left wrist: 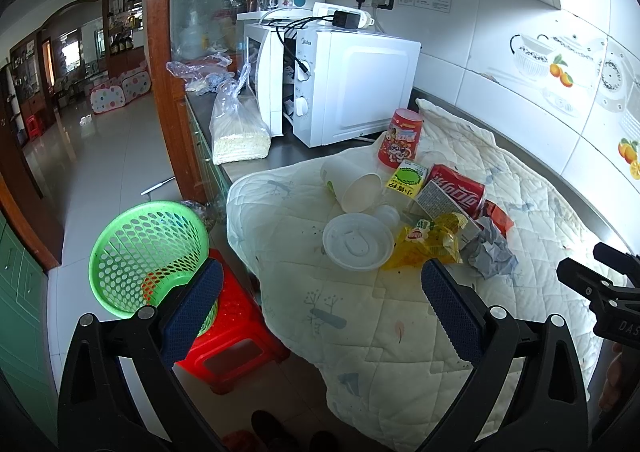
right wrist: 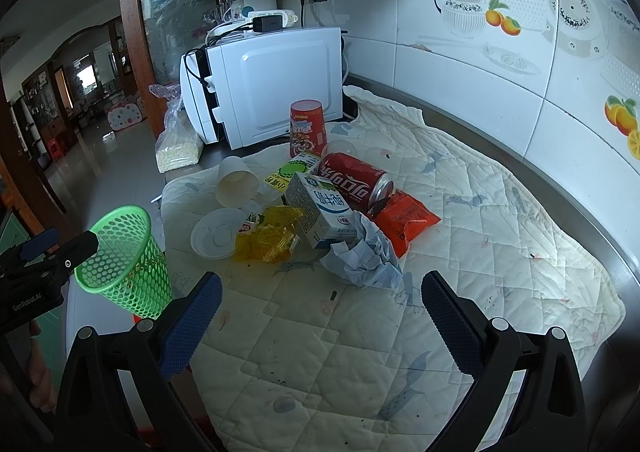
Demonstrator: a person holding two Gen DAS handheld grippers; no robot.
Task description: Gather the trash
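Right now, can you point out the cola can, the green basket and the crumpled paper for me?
cola can [right wrist: 354, 180], right wrist view, on its red side.
green basket [left wrist: 150, 252], left wrist view, on its inner mesh wall.
crumpled paper [right wrist: 366, 258], right wrist view, on its creased middle.

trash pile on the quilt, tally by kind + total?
Cups: 2, red printed cup, white paper cup
Cans: 1, red cola can
Cartons: 2, milk carton, green-yellow drink box
Wrappers: 2, yellow wrapper, orange snack bag
Lids: 1, white lid
Crumpled paper: 1
Total: 9
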